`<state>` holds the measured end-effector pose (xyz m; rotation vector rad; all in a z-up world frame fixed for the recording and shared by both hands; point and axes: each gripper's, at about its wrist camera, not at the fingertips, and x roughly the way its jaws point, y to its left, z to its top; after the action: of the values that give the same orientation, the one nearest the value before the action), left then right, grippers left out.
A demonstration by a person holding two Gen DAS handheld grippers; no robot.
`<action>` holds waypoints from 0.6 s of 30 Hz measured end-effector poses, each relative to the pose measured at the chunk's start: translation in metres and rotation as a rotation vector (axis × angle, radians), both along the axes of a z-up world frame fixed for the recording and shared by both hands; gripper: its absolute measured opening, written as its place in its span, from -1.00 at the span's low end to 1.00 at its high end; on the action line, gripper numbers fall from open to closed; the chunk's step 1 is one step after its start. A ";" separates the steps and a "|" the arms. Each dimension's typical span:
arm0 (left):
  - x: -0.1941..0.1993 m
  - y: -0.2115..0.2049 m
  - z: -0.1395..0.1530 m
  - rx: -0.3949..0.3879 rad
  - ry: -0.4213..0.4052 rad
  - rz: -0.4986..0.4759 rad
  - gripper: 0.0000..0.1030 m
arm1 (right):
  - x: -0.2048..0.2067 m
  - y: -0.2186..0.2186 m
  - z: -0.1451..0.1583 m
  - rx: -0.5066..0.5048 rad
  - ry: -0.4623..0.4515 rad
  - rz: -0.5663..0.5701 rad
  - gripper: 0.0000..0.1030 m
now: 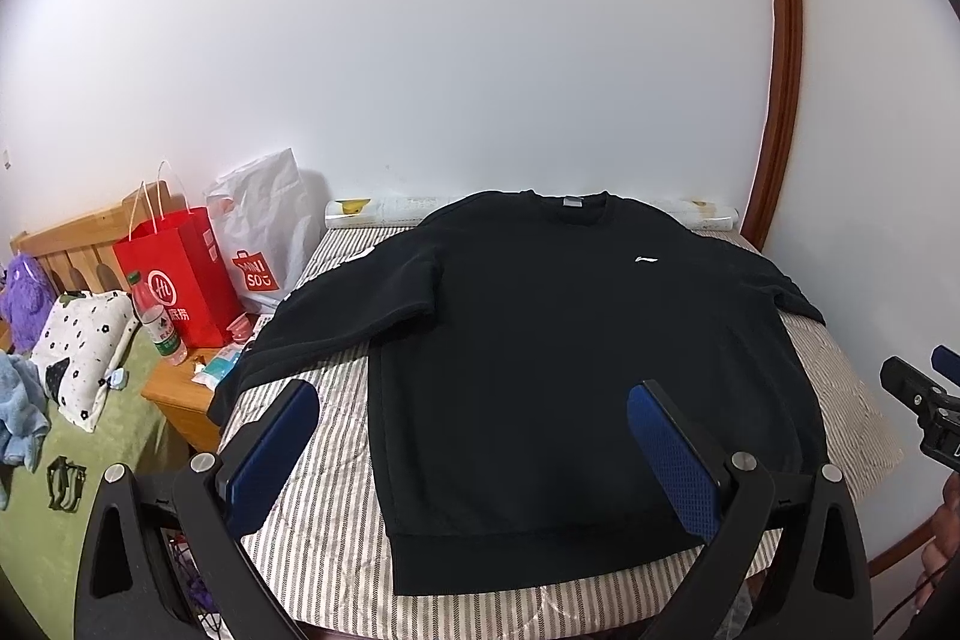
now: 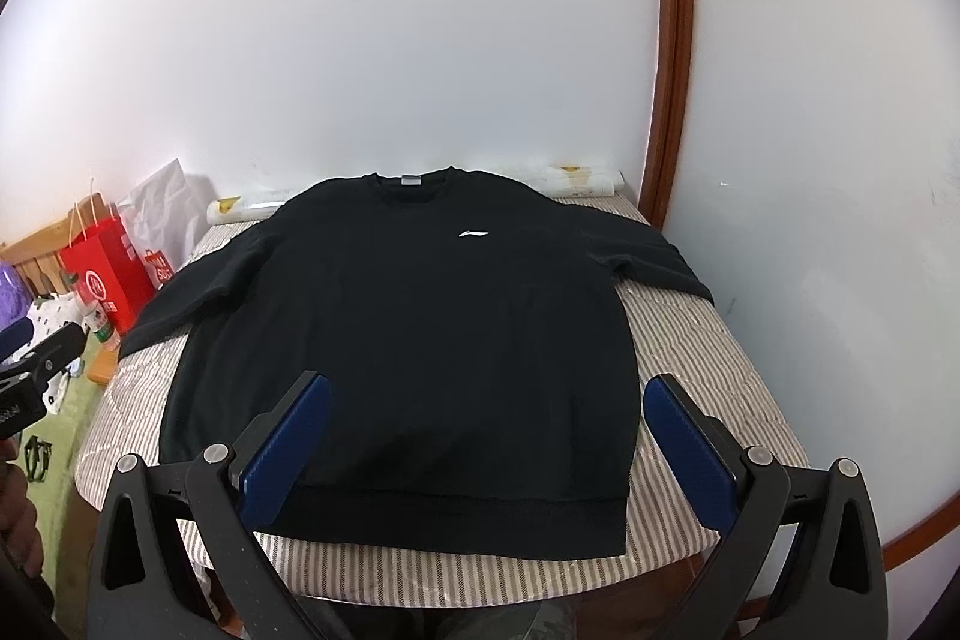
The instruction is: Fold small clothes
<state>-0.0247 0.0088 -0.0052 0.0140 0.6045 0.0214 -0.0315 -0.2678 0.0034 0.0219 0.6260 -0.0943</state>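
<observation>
A black long-sleeved sweatshirt with a small white chest logo lies flat, front up, on a striped table, sleeves spread to both sides; it also shows in the right wrist view. My left gripper is open and empty, hovering above the hem's left part. My right gripper is open and empty above the hem's right part. The right gripper also shows at the edge of the left wrist view, and the left gripper at the edge of the right wrist view.
A red paper bag, a white bag and a water bottle stand on a wooden nightstand at the left. A rolled paper lies along the wall. A brown door frame is at the right.
</observation>
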 end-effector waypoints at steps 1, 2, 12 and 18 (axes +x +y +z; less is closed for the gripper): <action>0.001 0.001 0.000 -0.001 -0.001 -0.001 1.00 | 0.000 0.000 0.000 0.002 -0.001 -0.002 0.99; 0.000 0.000 0.000 -0.004 -0.001 -0.001 1.00 | -0.001 0.000 -0.001 0.004 -0.001 -0.001 0.98; 0.001 -0.002 -0.002 -0.019 0.007 -0.013 1.00 | -0.005 0.005 -0.004 -0.004 0.000 0.002 0.99; 0.000 -0.004 -0.003 -0.019 0.007 -0.015 1.00 | -0.007 0.007 -0.003 -0.006 -0.004 -0.001 0.99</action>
<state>-0.0250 0.0044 -0.0079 0.0000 0.6114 0.0012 -0.0383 -0.2606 0.0002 0.0165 0.6220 -0.0969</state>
